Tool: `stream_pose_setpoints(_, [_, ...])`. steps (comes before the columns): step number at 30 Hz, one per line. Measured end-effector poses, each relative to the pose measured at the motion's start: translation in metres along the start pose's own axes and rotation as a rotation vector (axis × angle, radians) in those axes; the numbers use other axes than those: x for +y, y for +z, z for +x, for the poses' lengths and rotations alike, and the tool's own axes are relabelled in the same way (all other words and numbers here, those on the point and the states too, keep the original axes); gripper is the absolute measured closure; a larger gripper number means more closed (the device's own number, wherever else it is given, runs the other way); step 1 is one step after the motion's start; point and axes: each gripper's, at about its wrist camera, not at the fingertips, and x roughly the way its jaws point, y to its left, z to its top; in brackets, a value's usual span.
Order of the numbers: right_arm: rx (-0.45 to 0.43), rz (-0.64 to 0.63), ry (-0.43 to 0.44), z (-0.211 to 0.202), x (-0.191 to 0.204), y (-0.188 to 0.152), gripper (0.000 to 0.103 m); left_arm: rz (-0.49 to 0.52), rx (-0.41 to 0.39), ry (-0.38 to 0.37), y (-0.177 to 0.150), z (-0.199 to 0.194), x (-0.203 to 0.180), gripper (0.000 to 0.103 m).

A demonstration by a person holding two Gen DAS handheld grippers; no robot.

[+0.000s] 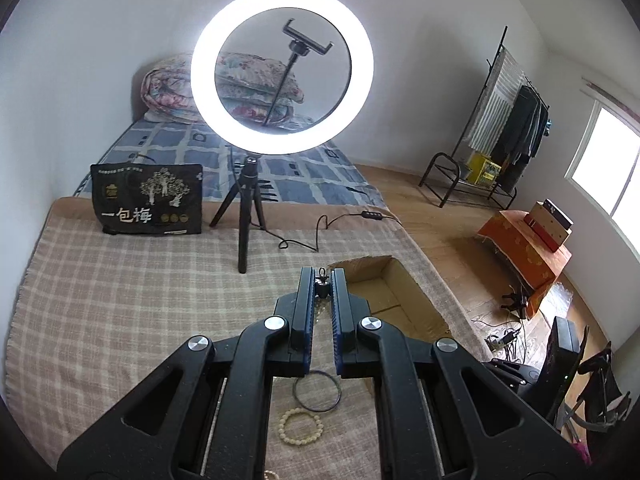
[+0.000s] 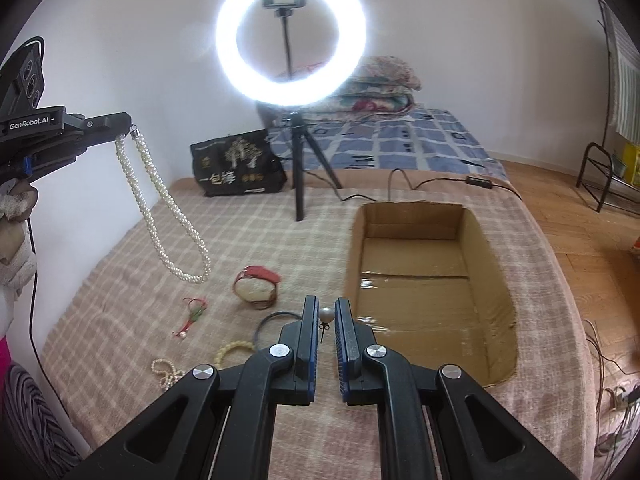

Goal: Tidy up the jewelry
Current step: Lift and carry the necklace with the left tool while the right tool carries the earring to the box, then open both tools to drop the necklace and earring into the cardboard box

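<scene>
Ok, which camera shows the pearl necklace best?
The right wrist view: the pearl necklace hangs full length from the left gripper. The left wrist view shows only its clasp end between the fingertips.

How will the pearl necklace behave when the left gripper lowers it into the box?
The pearl necklace is probably floppy: it hangs in a long loop from the left gripper. It may swing and will likely pile up in the box. Its round beads look smooth, perhaps slippery.

Both wrist views angled down along their fingers, close over the plaid blanket [image 1: 120, 280], sharing ring light [image 2: 291, 36], cardboard box [image 2: 424, 240].
</scene>
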Motion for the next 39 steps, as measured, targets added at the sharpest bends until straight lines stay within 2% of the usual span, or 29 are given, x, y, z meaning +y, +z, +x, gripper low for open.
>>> stream_pose_setpoints(9, [0.010, 0.054, -0.034, 0.005, -0.036, 0.002, 0.097, 0.037, 0.000, -0.061, 0.026, 0.048, -0.055, 0.097])
stream_pose_setpoints(16, [0.030, 0.082, -0.051, 0.012, -0.053, 0.001, 0.097, 0.049, 0.037, -0.100, 0.035, 0.094, -0.087, 0.097])
stream_pose_setpoints(26, [0.066, 0.101, -0.071, 0.025, -0.065, -0.002, 0.097, 0.070, 0.143, -0.078, 0.029, 0.162, -0.106, 0.097])
stream_pose_setpoints(35, [0.096, 0.109, -0.078, 0.033, -0.069, -0.003, 0.096, 0.096, 0.209, -0.035, 0.016, 0.195, -0.110, 0.097])
stream_pose_setpoints(37, [0.093, 0.111, -0.085, 0.033, -0.069, -0.002, 0.091, 0.097, 0.211, -0.037, 0.015, 0.198, -0.109, 0.097])
stream_pose_setpoints(38, [0.086, 0.114, -0.090, 0.032, -0.069, -0.002, 0.080, 0.103, 0.223, -0.040, 0.015, 0.199, -0.109, 0.094])
stream_pose_setpoints(39, [0.076, 0.112, -0.092, 0.030, -0.068, 0.000, 0.071, 0.108, 0.235, -0.045, 0.015, 0.198, -0.110, 0.074])
